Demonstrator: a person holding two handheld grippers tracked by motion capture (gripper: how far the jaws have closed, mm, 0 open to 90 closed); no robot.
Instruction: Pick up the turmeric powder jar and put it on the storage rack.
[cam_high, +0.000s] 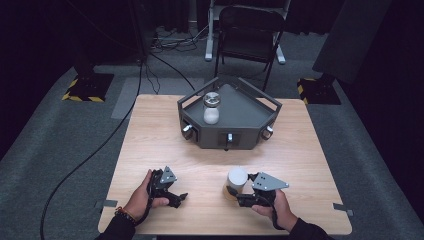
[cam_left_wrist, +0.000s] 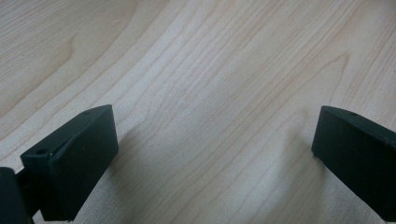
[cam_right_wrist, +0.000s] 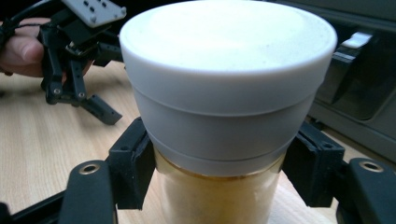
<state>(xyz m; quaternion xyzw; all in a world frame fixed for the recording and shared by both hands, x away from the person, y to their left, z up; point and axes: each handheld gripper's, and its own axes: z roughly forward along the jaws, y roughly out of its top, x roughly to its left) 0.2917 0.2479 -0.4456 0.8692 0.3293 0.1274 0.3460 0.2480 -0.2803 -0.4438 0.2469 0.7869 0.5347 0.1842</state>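
A jar (cam_high: 236, 182) with a white lid and yellowish contents stands on the wooden table (cam_high: 150, 130), near its front edge, right of centre. My right gripper (cam_high: 237, 196) is shut on the jar (cam_right_wrist: 229, 93) just below the lid, one jaw on each side of the glass; the gripper (cam_right_wrist: 224, 175) shows the same grip close up. My left gripper (cam_high: 179, 198) rests low over the table at the front left, held by a hand. Its jaws stand wide apart over bare wood, so it (cam_left_wrist: 215, 140) is open with nothing between them. It (cam_right_wrist: 91, 100) also appears beyond the jar.
A dark grey angular tray (cam_high: 245, 107) with knobs on its front face sits at the table's far middle. On it stands a second jar (cam_high: 211, 108) with a metal lid and white contents. A black chair (cam_high: 250, 30) and cables lie behind the table.
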